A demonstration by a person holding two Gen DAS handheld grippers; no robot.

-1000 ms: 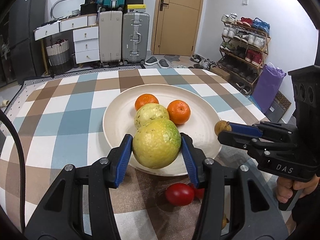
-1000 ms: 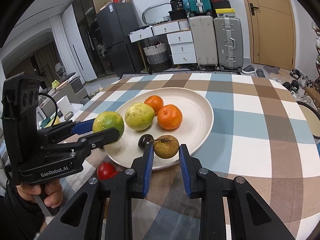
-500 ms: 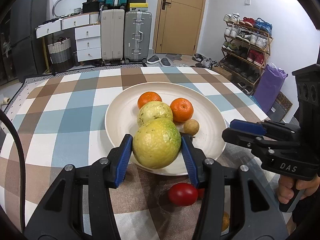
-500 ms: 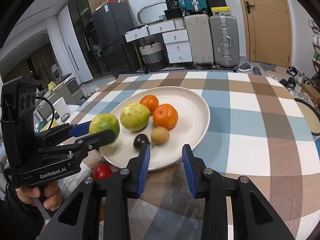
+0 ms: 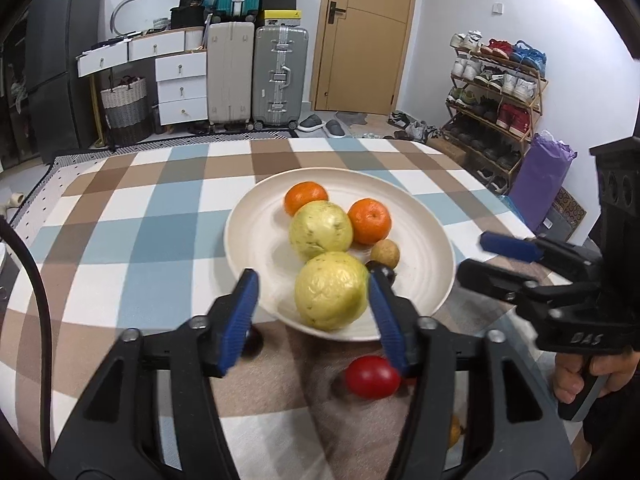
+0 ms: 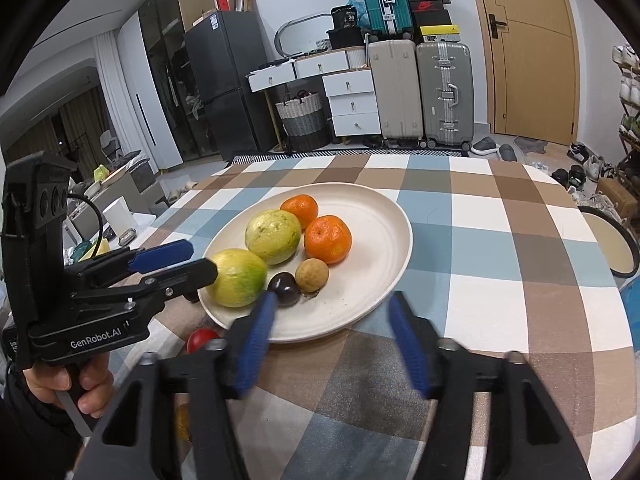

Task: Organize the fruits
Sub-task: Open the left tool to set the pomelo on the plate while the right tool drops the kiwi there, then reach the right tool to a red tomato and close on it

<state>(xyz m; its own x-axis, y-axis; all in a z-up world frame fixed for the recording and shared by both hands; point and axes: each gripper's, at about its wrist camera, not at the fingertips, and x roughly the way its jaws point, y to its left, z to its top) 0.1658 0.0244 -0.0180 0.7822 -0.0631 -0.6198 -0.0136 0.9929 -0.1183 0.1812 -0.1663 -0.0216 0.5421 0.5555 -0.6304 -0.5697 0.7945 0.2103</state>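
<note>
Both tongs stand spread with nothing between their pads. A second ago the left tongs [image 5: 312,316] were clamped on the big yellow-green fruit [image 5: 331,290]; now their jaws have parted and the fruit sits on the near rim of the plate [image 5: 248,236], between the blue pads but free of the left-hand one, with the right-hand one too close to tell. The right tongs [image 6: 334,340], which a moment earlier let go of the small brown fruit [image 6: 312,275], have drawn back and widened; that fruit lies just ahead of them on the plate, beside a dark plum [image 6: 284,289].

Farther ahead of both tongs sit a pale green fruit [image 5: 321,231] and two oranges [image 5: 369,221], all on the plate. So six pieces are gathered.

Just under and behind the left tongs, off the plate on the checked cloth [image 5: 120,240], a red tomato [image 5: 372,376] waits, and a small yellowish piece [image 5: 455,434] shows partly behind the right-hand finger. Those look like the next pickups.
</note>
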